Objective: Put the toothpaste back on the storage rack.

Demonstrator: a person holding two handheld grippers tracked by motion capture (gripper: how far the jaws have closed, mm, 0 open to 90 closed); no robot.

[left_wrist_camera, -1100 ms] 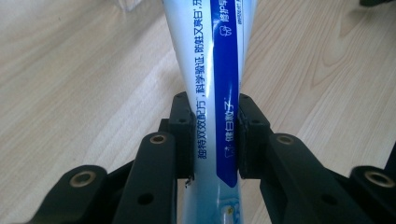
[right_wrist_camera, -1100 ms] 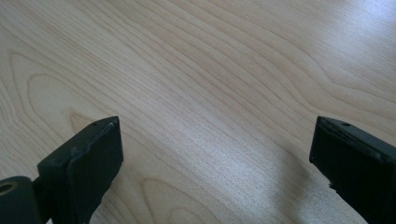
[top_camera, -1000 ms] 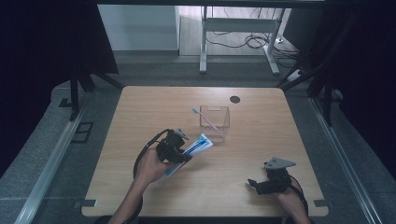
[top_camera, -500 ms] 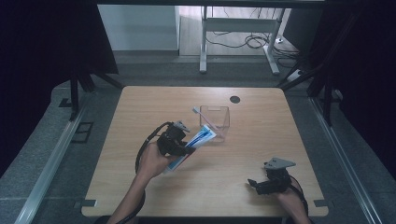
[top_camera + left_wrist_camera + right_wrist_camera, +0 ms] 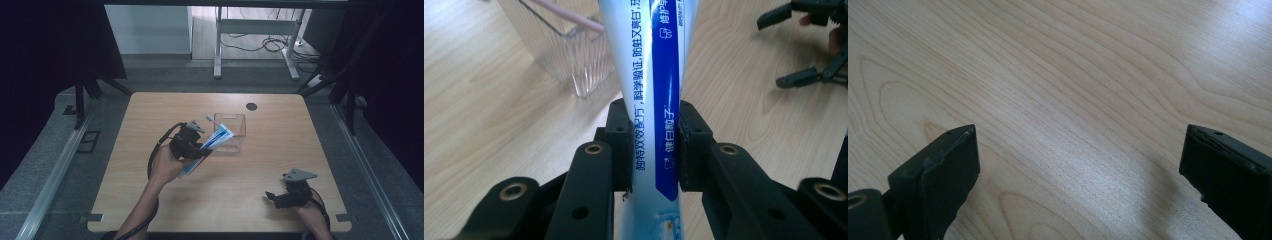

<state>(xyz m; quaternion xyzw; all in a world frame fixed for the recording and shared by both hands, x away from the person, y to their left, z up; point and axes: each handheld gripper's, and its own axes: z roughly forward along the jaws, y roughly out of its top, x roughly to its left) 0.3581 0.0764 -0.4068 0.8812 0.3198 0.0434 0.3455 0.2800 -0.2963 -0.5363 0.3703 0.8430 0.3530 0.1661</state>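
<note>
Toothpaste tube [image 5: 651, 95] is clamped in the left gripper [image 5: 654, 145], its tip toward the clear bin [image 5: 231, 131] at one o'clock (printed lettering readable close up). Right gripper [image 5: 1075, 165] gapes above bare table [image 5: 1073, 75].

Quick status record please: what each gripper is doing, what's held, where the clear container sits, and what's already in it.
left gripper: shut on the toothpaste tube, pads pressing both its sides
tube position: lifted off the table, far end over the near rim of the clear container
clear container: upright on the wooden table, toward the far side
container contents: a pink toothbrush leaning inside
right gripper: open, nothing between the jaws, low over the table near the right front corner
</note>
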